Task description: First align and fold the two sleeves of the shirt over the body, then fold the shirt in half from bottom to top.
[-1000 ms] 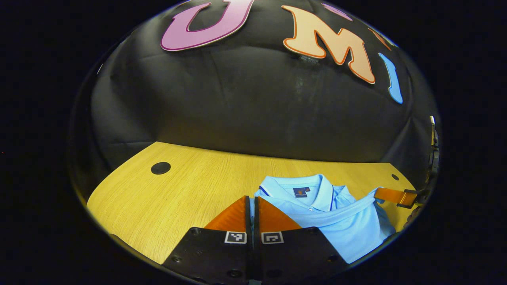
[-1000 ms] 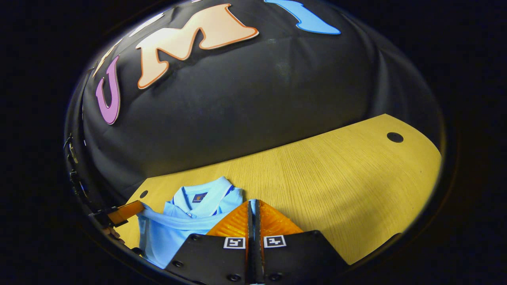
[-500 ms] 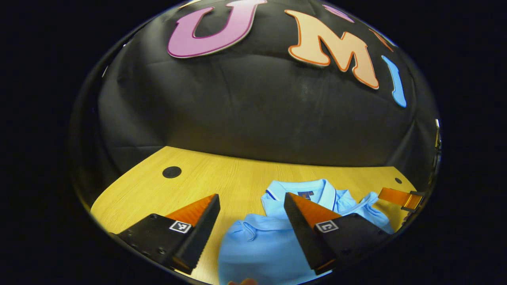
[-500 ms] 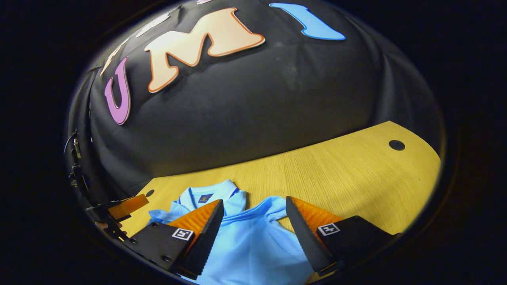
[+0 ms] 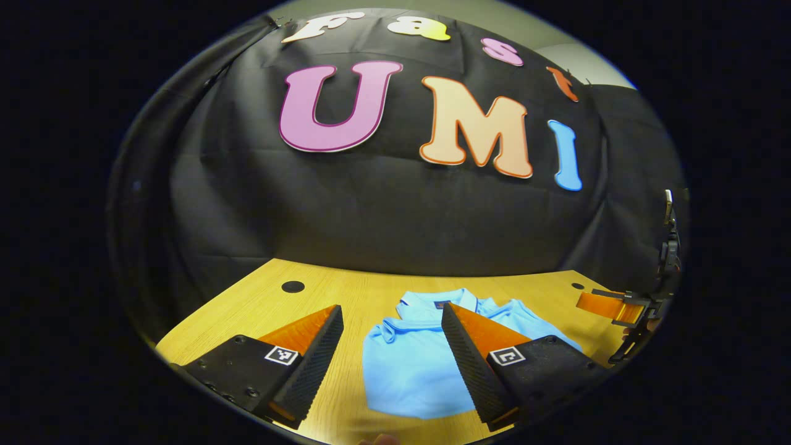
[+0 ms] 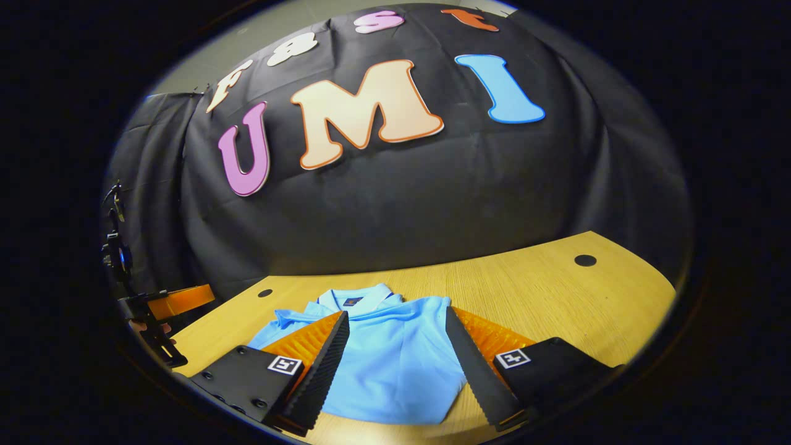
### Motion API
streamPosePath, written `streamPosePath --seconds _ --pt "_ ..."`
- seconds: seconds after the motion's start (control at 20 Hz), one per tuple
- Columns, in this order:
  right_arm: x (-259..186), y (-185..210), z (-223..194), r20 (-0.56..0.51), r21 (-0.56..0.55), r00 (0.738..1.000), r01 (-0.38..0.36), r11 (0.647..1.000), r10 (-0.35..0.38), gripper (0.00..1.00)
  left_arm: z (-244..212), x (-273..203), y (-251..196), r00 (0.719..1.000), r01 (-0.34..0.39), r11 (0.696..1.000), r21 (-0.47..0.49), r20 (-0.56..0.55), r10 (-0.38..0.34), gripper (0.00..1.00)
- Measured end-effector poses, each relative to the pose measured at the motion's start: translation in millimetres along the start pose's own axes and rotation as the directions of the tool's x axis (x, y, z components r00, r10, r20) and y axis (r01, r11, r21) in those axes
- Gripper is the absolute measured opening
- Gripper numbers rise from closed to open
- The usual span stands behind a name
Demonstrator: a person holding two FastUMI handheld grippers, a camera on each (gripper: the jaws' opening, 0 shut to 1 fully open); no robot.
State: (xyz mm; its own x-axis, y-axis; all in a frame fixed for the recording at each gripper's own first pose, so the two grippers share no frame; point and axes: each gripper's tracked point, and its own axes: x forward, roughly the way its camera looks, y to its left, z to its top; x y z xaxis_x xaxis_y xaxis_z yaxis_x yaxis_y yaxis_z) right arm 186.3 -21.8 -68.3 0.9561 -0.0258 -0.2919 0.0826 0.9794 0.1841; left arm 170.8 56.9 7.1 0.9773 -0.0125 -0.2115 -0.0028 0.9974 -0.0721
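Note:
The light blue polo shirt (image 5: 408, 364) lies folded on the wooden table (image 5: 247, 315), collar at the far end, bottom half laid up over the body. My left gripper (image 5: 392, 321) stands open above its near left part, nothing between the fingers. In the right gripper view the same shirt (image 6: 389, 364) lies flat in front of my right gripper (image 6: 395, 324), which is open and holds nothing. The right gripper (image 5: 609, 307) also shows at the far right edge of the left gripper view. The left gripper (image 6: 179, 300) shows at the left edge of the right gripper view.
The table has round dark cable holes (image 5: 292, 287) (image 6: 584, 260) near its far corners. The black cloth wall (image 5: 395, 222) rises right behind the table. Bare wood (image 6: 556, 303) stretches to the right of the shirt.
Both grippers were shut on the shirt's hem a second ago, then opened and let it drop over the body. Since then both have drawn back and up from the folded shirt.

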Motion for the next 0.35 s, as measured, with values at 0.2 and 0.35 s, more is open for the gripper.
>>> streamPosePath --seconds 0.2,0.35 --pt "-58 11 -14 0.033 -0.041 0.999 -0.025 0.999 0.027 0.97 -22 -49 -21 0.999 0.052 0.997 0.052 -0.003 -0.052 0.95" --pt "-94 18 -26 0.062 -0.094 0.997 -0.038 0.995 0.044 0.98 -47 -75 -30 0.997 0.075 0.996 0.042 -0.027 -0.074 0.95"
